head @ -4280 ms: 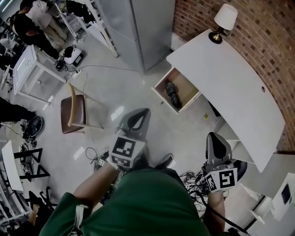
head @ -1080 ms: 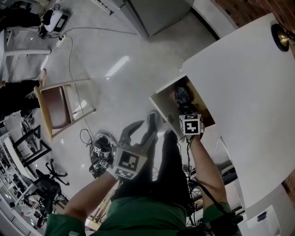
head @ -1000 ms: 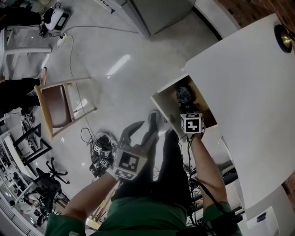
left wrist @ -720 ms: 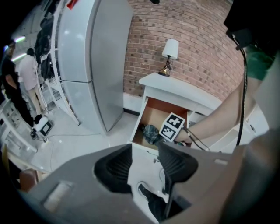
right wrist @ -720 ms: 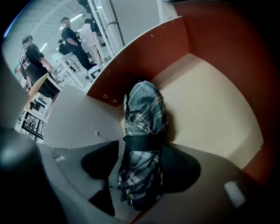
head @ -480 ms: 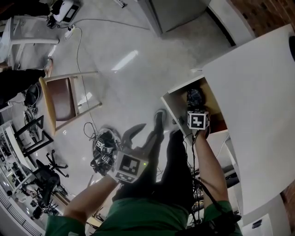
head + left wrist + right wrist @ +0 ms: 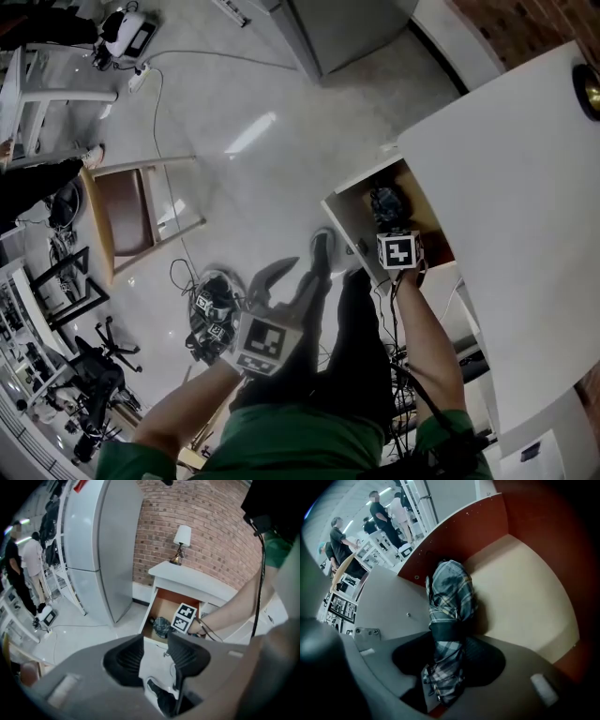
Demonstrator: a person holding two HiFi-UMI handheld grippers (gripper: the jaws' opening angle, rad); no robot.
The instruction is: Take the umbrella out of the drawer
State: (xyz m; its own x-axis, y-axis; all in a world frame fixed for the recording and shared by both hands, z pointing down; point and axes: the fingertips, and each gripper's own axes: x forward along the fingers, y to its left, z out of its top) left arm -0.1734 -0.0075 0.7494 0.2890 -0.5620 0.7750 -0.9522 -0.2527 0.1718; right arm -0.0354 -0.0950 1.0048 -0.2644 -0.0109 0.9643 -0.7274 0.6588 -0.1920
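Reaching into the open drawer, the right hand-held gripper points steeply down, its marker cube sitting over the drawer's near end in the head view. Drawer pulled out from under the white tabletop.

Umbrella: folded, blue-green plaid, black strap round its middle. It lies on the drawer's pale floor, lengthwise, close along the reddish-brown side wall. Its near end runs down between the right hand-held gripper's two dark ribbed pads. Those jaws are closing on it; the pads meet the fabric on either side, just below the black strap. In the head view the umbrella shows as a dark bundle just beyond the cube.

Left hand-held gripper: held out over the floor, well apart from the drawer, aimed towards it. Jaws closing with a clear gap between the pads and nothing in it; through the gap show only the white drawer front and the person's shoe.

Surroundings: table lamp at the far end of the tabletop against the brick wall. Tall grey cabinet to the left of it. Wooden chair on the glossy floor, a tangle of cables near the person's feet. People stand in the background of both gripper views.
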